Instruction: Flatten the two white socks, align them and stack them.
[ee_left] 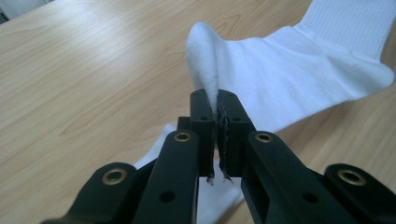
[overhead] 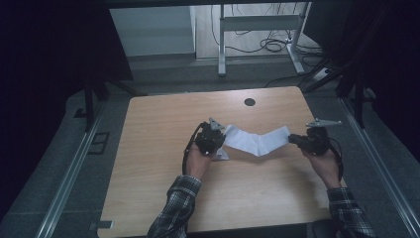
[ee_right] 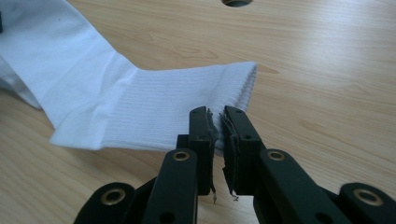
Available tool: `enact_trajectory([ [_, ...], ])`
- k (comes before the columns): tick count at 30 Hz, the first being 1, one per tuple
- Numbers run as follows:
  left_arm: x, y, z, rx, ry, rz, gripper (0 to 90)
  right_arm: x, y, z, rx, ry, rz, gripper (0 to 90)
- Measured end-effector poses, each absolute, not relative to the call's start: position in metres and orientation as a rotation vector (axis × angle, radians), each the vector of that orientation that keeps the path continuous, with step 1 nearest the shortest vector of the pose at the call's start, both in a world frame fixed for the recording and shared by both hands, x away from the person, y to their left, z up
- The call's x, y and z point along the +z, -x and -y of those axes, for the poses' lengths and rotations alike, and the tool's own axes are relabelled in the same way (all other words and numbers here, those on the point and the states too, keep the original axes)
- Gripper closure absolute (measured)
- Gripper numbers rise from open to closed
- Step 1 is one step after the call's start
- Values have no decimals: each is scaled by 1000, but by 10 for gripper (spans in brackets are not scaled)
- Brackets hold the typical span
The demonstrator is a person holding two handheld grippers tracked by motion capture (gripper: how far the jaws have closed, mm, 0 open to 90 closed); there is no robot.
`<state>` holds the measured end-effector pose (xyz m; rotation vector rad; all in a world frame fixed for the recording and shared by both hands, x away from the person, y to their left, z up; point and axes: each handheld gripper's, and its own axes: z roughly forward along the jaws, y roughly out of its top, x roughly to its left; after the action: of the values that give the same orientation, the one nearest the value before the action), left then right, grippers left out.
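A white sock (overhead: 255,140) hangs stretched between my two grippers above the wooden table (overhead: 158,148), sagging in the middle. My left gripper (overhead: 223,141) is shut on its toe end; in the left gripper view the jaws (ee_left: 217,100) pinch a fold of the sock (ee_left: 280,79). On the ribbed cuff, my right gripper (overhead: 292,139) is shut, with the cuff edge of the sock (ee_right: 140,102) pressed between the pads of that gripper (ee_right: 217,114). A second piece of white cloth (overhead: 222,155) lies on the table under the left gripper, mostly hidden.
A round cable hole (overhead: 249,102) sits near the table's far edge. Beyond the table stand a metal desk frame (overhead: 257,22) and loose cables (overhead: 275,44) on the floor. Metal rails (overhead: 69,173) run along both sides of the table.
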<state>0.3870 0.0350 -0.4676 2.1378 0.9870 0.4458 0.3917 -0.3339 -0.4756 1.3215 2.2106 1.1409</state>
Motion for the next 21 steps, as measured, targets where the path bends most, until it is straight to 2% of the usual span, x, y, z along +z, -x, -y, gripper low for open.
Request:
enact_trajectory([
  [12,-461,-339,-79,460,-2070,-1019,860,-467,-376,297,1197,-1199,-2292,812],
  [21,-471,-287,-117,443,-2024,-1067,859,-471,-360,260,1185,-1092,-2411,811],
])
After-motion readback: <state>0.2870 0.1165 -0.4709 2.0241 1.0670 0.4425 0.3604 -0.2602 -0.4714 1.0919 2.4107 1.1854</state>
